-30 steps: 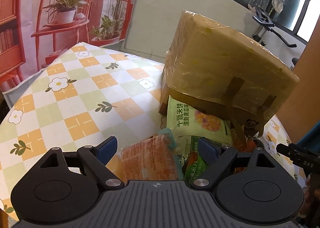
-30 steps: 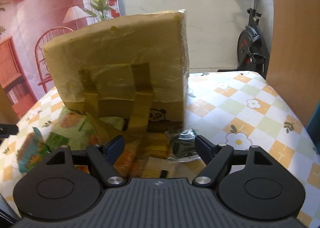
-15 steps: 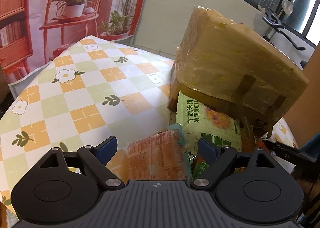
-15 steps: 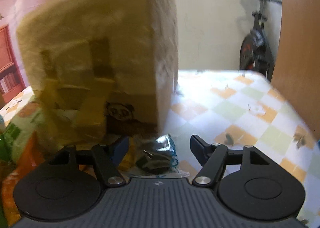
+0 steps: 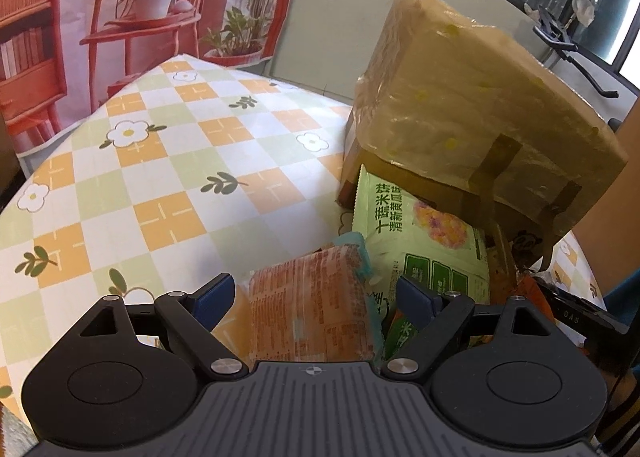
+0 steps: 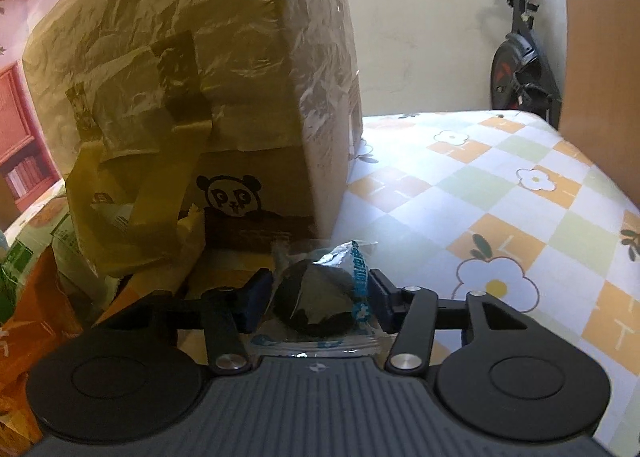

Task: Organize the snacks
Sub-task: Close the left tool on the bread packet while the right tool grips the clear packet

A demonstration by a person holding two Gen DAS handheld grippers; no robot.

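A heap of snack packets lies in front of a tape-wrapped cardboard box (image 5: 472, 109) on the checked tablecloth (image 5: 160, 161). My left gripper (image 5: 316, 297) is open over an orange packet (image 5: 308, 321), which lies between the fingers with a gap on each side. A light green packet (image 5: 416, 241) leans on the box behind it. In the right wrist view my right gripper (image 6: 320, 297) is closing on a small dark snack in a clear blue-printed wrapper (image 6: 312, 305). Its pads touch the wrapper on both sides. The box (image 6: 200, 77) stands just behind.
More orange and green packets (image 6: 36, 317) are piled at the left of the box. The tablecloth (image 6: 500, 217) runs bare to the right. A wooden panel (image 6: 600, 57) stands at the table's right edge, with an exercise bike (image 6: 520, 69) behind it.
My right gripper has dropped and moved in on the dark snack, and its jaws have narrowed from wide apart to the wrapper's sides. The left gripper has stayed open over the orange packet.
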